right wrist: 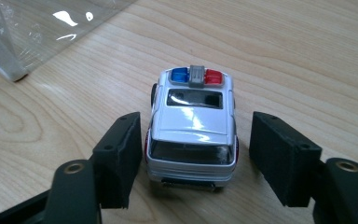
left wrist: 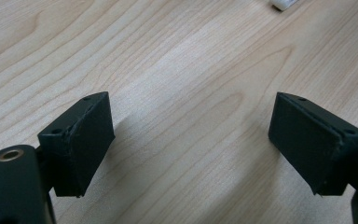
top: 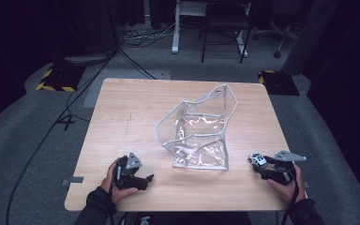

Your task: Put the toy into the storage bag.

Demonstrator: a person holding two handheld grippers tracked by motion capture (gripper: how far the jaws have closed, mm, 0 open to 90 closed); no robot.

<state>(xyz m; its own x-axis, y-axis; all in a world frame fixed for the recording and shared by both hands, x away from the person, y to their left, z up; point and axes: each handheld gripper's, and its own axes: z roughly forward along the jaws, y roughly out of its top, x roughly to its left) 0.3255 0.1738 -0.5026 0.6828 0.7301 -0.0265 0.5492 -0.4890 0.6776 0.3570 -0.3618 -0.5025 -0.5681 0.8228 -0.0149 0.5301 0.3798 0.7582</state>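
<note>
The pale wood-grain tabletop (top: 131, 112) carries everything here. Near its middle sits a clear plastic pouch with a grey-white trimmed edge (top: 201, 136), its mouth gaping upward and its body slumped toward the far right corner; one bottom corner of it shows at the upper left in the right gripper view (right wrist: 23, 37).

The left claw (top: 143, 180) rests low over the near left part of the tabletop, held in the person's left hand (top: 115, 180), well apart from the pouch. In the left gripper view its black jaws stand wide, with bare wood between them (left wrist: 191, 140).

The right claw (top: 262, 166) sits at the near right of the tabletop, held by the person's right hand (top: 286, 185). Its jaws are spread a little wider than the small silver-white toy police car with a red and blue roof light bar (right wrist: 192, 128), which stands on its wheels between them, rear toward the camera. The left jaw looks to be just against the car's side; the right jaw stands clear with a gap. In the high view the car (top: 258, 160) lies just to the right of the pouch, not touching it.
</note>
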